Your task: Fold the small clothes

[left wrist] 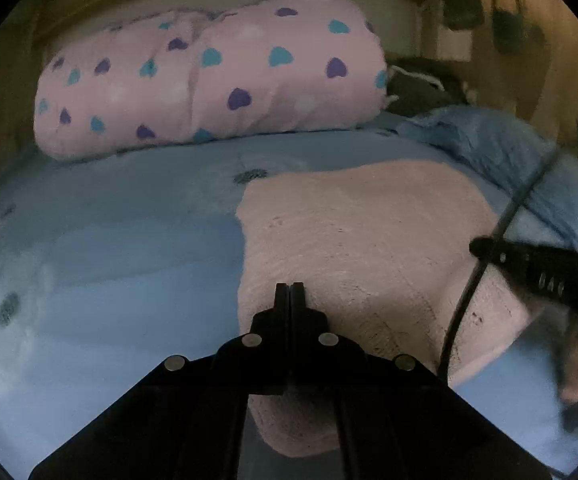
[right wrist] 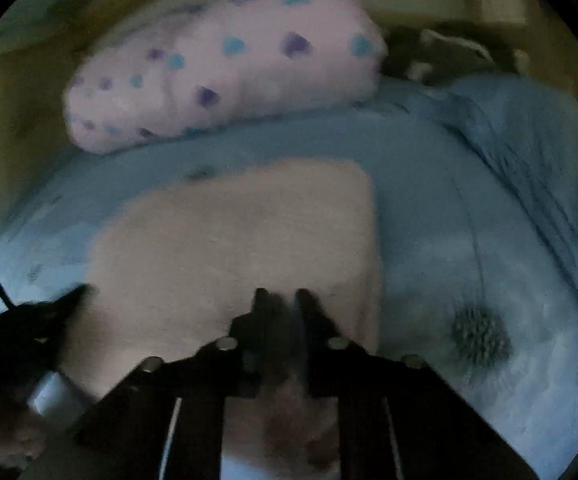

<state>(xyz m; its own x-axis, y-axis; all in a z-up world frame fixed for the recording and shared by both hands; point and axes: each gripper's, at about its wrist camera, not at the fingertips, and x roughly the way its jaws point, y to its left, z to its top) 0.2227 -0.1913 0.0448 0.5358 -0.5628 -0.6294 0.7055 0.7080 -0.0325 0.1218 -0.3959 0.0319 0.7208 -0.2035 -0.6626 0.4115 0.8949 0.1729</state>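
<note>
Pink cloth [left wrist: 361, 248] lies under closed left gripper [left wrist: 289, 286].

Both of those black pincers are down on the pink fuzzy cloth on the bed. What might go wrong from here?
1. The left gripper is shut over the pink cloth; whether it pinches any is unclear, so lifting might leave the cloth behind.
2. A black cable crosses the cloth near the right gripper and could snag or drag it.
3. The soft blue bedcover could get pinched too.
</note>
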